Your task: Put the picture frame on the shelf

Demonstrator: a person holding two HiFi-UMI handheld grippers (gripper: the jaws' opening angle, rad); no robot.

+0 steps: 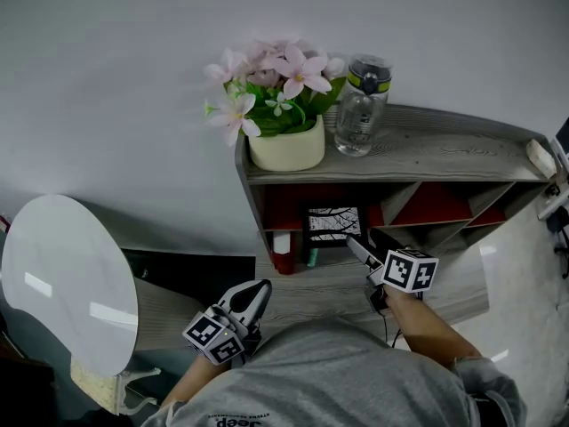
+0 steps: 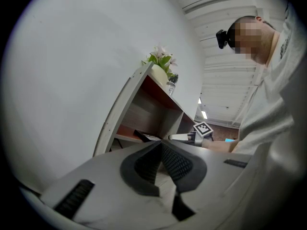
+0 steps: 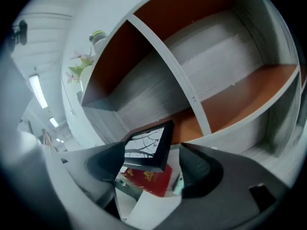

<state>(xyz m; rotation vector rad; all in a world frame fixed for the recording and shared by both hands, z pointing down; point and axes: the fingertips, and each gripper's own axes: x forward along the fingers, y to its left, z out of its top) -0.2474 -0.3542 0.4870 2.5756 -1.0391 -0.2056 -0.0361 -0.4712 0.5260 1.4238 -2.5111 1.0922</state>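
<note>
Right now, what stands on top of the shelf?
A pot of pink flowers and a clear water bottle stand side by side on the shelf. The flowers hide whatever lies behind the pot.

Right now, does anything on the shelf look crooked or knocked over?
Nothing stands out. The frame stands square in the shelf's lower bay; the flowerpot and bottle sit upright on top.

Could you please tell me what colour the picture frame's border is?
Black picture frame, clearest in right gripper view.
</note>
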